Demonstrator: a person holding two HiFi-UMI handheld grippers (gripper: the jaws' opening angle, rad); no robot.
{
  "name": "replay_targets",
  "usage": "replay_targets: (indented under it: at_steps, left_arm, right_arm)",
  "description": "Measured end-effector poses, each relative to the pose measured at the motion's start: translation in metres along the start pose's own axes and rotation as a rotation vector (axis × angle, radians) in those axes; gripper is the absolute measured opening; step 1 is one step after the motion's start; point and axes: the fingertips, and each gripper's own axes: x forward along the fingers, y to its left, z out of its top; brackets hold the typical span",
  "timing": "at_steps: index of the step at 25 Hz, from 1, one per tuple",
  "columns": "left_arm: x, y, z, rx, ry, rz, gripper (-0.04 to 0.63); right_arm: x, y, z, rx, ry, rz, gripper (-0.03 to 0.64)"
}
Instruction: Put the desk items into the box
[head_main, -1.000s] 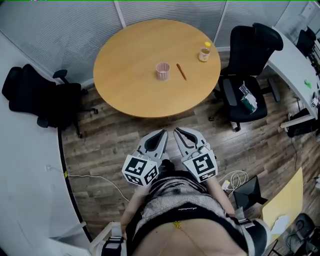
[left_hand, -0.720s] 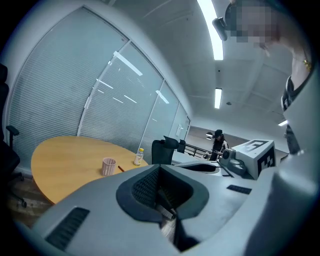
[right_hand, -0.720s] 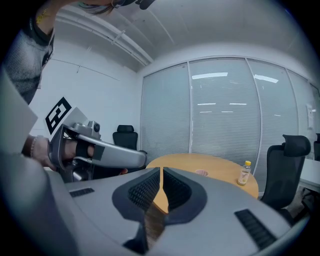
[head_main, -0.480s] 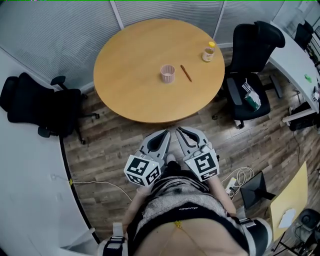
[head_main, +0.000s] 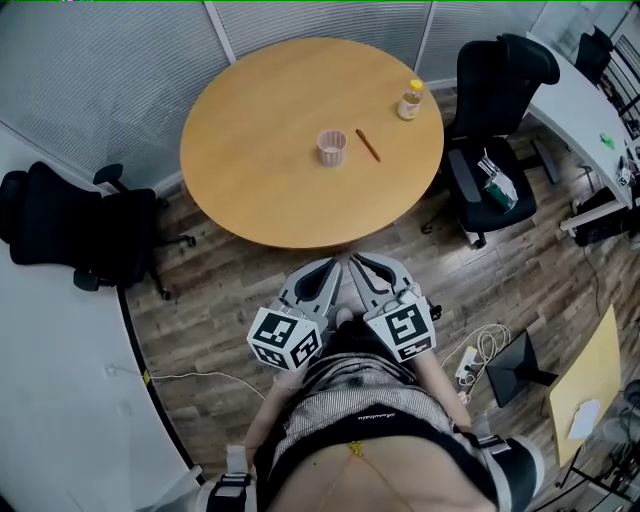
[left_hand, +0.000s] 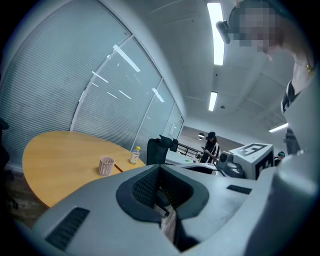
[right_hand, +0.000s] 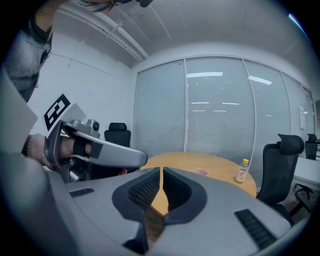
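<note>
Left gripper (head_main: 325, 266) and right gripper (head_main: 358, 263) closed, empty, low by torso (head_main: 355, 400), well short of round wooden surface (head_main: 260, 180). On it: pink ribbed cup (head_main: 331, 147), brown pencil (head_main: 367, 144) just beside, yellow-capped clear bottle (head_main: 409, 100) nearer edge. Only left gripper view shows distant standing person in dark clothes (left_hand: 212, 146).

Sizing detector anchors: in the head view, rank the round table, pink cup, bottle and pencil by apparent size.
1. round table, by far the largest.
2. pink cup and bottle: these look about alike, so they are not ranked against each other.
3. pencil, the smallest, just a thin sliver.
</note>
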Motion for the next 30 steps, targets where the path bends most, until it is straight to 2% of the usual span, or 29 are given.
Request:
replay_targets:
  at_steps: [15,30]
  left_arm:
    - [0.008,0.016,0.004,-0.034,-0.019,0.056,0.018]
    - [0.079,0.057,0.04,-0.033,-0.029,0.09,0.018]
  right_arm:
    - [0.021,-0.012,0.005,-0.011,0.004,0.061,0.032]
    - [0.076,-0.074,0.027,-0.048,0.004,0.137,0.032]
